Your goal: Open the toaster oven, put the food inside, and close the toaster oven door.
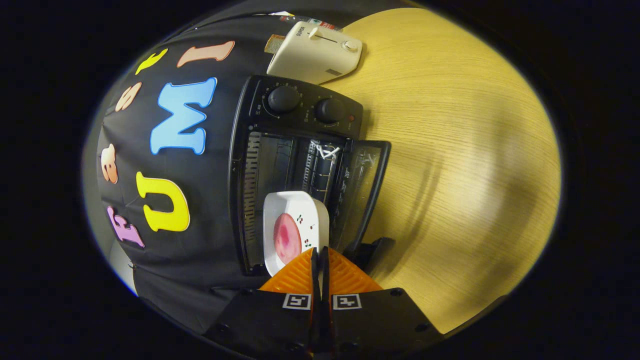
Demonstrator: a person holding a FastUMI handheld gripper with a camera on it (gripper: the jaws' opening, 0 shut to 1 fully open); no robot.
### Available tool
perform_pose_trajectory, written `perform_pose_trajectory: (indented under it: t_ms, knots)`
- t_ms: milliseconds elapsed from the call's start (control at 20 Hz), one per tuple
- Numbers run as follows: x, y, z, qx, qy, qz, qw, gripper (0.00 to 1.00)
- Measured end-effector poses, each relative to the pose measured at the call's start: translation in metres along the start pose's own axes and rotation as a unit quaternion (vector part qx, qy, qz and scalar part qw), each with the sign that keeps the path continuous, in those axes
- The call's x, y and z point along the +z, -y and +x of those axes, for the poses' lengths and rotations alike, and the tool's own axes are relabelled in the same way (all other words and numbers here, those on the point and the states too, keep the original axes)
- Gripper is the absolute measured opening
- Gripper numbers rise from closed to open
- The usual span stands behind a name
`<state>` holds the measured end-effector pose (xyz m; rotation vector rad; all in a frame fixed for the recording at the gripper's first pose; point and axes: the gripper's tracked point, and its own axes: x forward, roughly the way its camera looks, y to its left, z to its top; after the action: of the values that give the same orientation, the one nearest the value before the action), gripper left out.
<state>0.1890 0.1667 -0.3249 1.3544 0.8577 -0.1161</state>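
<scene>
The view is rolled sideways. The black toaster oven [250, 165] stands with its glass door [369, 186] swung fully open onto the wooden table [460, 150]. A white square dish [306, 210] carrying a round pink piece of food [286, 239] hangs in front of the oven's opening, its far end over the wire rack [320, 170]. My gripper [320, 256] is shut on the near rim of the dish, and the two orange fingers [295, 277] are almost touching around that thin edge.
Two knobs [283, 99] sit on the oven's control panel. A white pop-up toaster [316, 52] with a slice of bread [274, 44] in it stands just beyond the oven. Open wooden tabletop stretches away on the door's side.
</scene>
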Motion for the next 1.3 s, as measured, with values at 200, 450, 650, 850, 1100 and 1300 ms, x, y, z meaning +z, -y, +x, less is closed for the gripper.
perform_pose_trajectory:
  t_ms: [200,450,650,850,1100,1300]
  knots:
    - [0.015,-0.005,0.032,-0.009,0.036,0.026,0.999,0.02]
    - [0.027,-0.014,0.059,-0.014,0.066,0.027,0.997,0.02]
    - [0.024,-0.010,0.068,-0.026,0.073,0.017,0.997,0.02]
    - [0.020,-0.016,0.064,-0.014,0.072,0.007,0.997,0.06]
    - [0.017,-0.035,0.042,0.031,0.063,-0.015,0.997,0.76]
    - [0.009,-0.029,0.017,0.024,0.045,-0.101,0.994,0.97]
